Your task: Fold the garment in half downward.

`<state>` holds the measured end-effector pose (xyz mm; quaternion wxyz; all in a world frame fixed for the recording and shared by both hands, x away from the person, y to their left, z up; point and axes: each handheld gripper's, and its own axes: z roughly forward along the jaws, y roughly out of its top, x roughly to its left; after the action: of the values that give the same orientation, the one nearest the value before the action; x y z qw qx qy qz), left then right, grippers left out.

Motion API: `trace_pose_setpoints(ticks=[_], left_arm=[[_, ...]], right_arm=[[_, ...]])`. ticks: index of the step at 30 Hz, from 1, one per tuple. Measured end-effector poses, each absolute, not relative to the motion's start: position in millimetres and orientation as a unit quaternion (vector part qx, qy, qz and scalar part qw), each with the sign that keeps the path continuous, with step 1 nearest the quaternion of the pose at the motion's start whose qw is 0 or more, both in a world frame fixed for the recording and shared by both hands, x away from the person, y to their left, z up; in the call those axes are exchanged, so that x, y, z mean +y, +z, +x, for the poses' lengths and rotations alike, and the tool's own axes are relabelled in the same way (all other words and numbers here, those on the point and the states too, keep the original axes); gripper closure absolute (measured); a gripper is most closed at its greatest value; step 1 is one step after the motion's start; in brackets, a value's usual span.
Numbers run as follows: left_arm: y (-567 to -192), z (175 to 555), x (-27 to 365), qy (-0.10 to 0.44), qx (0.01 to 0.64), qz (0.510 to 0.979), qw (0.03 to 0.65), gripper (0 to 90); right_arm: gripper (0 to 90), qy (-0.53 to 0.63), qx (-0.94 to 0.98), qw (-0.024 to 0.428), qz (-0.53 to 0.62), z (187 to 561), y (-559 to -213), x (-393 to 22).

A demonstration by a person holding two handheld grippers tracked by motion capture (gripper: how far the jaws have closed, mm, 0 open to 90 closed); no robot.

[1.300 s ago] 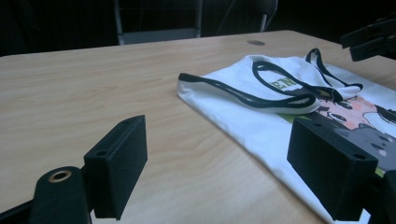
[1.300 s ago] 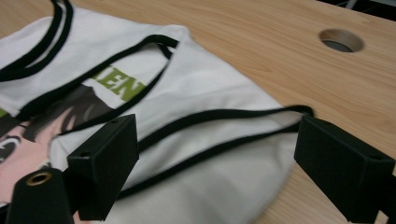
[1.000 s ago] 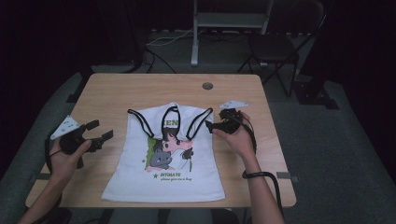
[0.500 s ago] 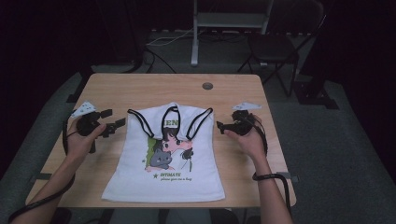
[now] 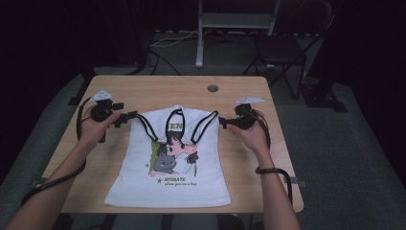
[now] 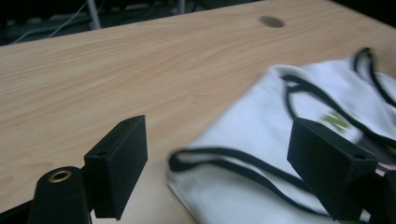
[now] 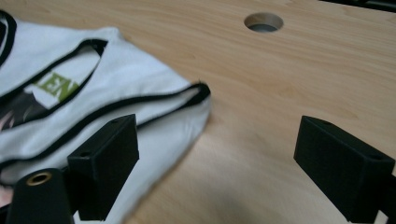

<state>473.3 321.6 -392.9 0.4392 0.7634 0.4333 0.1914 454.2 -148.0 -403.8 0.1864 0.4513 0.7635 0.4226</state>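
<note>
Both tongs, left [image 5: 128,116] and right [image 5: 222,122], gape wide at the tank top's [image 5: 168,165] shoulder corners; next, close on each strap corner

The left gripper [image 6: 217,168] has its two black jaws spread wide, low over the table [image 6: 116,74]. Between them lies the corner of a white top [image 6: 261,140] with black trim, its shoulder strap [image 6: 224,156] looping just ahead of the gap. The jaws seem to hold nothing, though the cloth is blurred here. A green print [image 6: 338,120] shows near the right jaw. A round hole [image 6: 272,21] sits in the table farther off.
</note>
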Motion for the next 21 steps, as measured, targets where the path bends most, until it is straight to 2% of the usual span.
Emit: trace_pose_setpoints(ticks=[5,13,15,21], left_arm=[[-398,499,318,0.177,0.461,0.755,0.431,20.1],[-420,513,305,0.153,0.463,0.772,0.409,20.6],[-424,514,305,0.152,0.46,0.775,0.407,28.4],[-428,514,306,0.142,0.454,0.782,0.403,28.5]], right_arm=[[27.6,0.424,0.764,0.161,0.459,479,-404,-141],[42.9,0.405,0.77,0.143,0.471,503,-415,-126],[46.3,0.406,0.771,0.139,0.471,506,-419,-121],[55.0,0.378,0.794,0.133,0.458,510,-433,-110]])
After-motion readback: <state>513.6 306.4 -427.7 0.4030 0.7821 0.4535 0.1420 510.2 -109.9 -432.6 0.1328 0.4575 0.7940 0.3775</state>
